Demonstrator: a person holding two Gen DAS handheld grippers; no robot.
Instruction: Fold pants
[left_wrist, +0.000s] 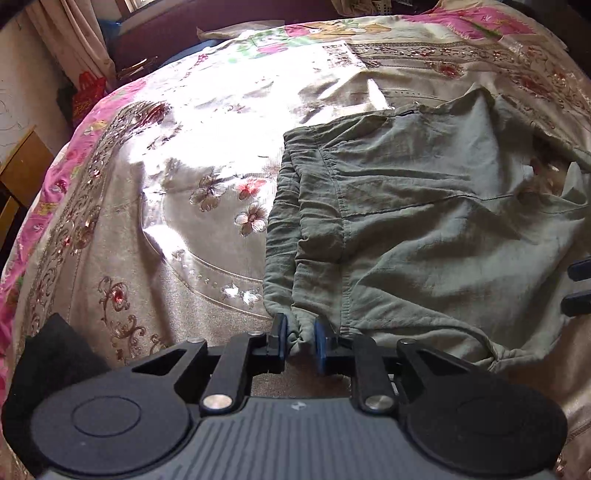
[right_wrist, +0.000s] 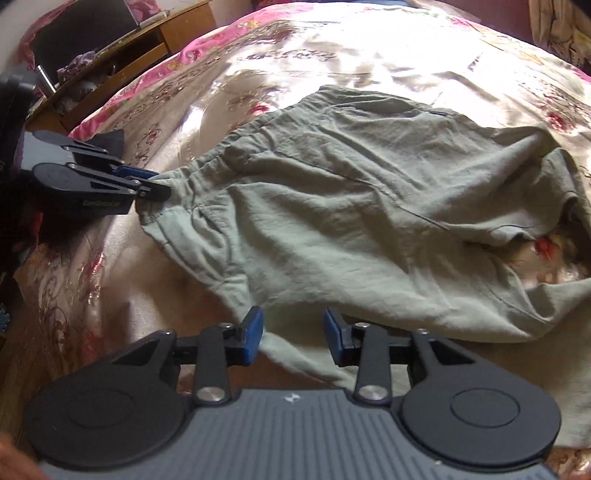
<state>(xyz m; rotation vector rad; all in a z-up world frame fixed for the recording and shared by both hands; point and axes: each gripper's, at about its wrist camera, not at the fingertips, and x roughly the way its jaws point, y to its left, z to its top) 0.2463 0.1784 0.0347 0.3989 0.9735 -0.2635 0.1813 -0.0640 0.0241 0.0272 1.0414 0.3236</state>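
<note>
Left gripper (left_wrist: 300, 338) is pinched on a bunched corner of the pants (left_wrist: 424, 229) at the near end of the waistband (left_wrist: 291, 206); from the right wrist view it shows at the far left, its blue pads closed on that same gathered edge. Right gripper (right_wrist: 293, 334) stands with its jaws apart over the near hem of the cloth, nothing held between them.

Pants lie spread on the bedspread (left_wrist: 166, 177), waistband to the left, the body running right, where the fabric rumples and lifts to show a patch of the floral cover beneath. Beyond the bed at far left stands a wooden desk (right_wrist: 122, 55).

Step in hand, as I judge it, is getting a second hold so the garment can be lifted and folded evenly. To do it well, the right gripper should come down on the near edge, take both layers rather than only the top one, and close fully before any pull. Both grips should then rise together, keeping the waistband taut between them so the cloth does not sag or twist. That slack, rumpled right side is likely to drag; it may need smoothing before the fold is laid.
</note>
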